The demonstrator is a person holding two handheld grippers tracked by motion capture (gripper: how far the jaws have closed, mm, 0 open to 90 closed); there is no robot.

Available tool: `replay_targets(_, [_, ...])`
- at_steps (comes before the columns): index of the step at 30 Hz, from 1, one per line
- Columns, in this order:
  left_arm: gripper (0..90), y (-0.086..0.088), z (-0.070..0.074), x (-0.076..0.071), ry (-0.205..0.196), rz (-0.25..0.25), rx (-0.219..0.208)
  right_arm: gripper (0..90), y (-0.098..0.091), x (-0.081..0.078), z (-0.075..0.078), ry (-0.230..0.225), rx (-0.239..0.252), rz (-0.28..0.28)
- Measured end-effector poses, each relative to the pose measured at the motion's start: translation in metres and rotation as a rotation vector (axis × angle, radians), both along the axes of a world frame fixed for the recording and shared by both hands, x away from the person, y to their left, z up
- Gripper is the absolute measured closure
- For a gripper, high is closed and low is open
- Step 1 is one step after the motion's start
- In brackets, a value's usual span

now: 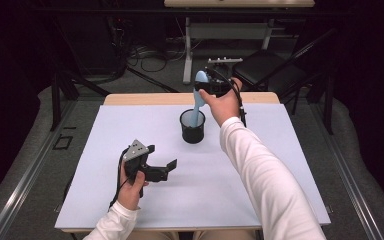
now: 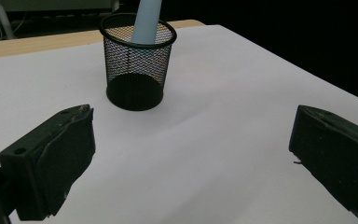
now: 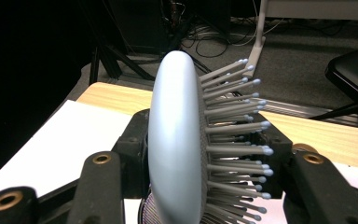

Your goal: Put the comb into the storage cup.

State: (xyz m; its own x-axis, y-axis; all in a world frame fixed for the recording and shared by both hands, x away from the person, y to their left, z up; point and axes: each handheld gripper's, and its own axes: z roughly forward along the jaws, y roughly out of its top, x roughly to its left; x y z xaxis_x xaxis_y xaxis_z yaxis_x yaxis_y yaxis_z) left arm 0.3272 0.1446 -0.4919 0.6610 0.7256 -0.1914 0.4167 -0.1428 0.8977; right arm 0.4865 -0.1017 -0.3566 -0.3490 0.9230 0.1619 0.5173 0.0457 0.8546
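At the near side of the white table (image 1: 280,165), the left gripper (image 1: 161,165) rests low in the person's left hand, its jaws spread wide with nothing between them. Farther out, near the table's middle, stands the black mesh cup (image 1: 192,127), upright. The pale blue hairbrush (image 1: 198,95) stands with its handle down inside the cup and its head above the rim. Beyond, the right gripper (image 1: 206,86) is clamped on the brush head, bristles pressed against one jaw.
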Motion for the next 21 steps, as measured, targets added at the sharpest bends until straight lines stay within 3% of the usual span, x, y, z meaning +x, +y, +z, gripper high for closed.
replay_targets(21, [0.6, 0.000, 0.000, 0.000, 0.002, 0.003, 0.000, 48.3, 0.008, 0.002, -0.017, -0.007, -0.046, 0.006])
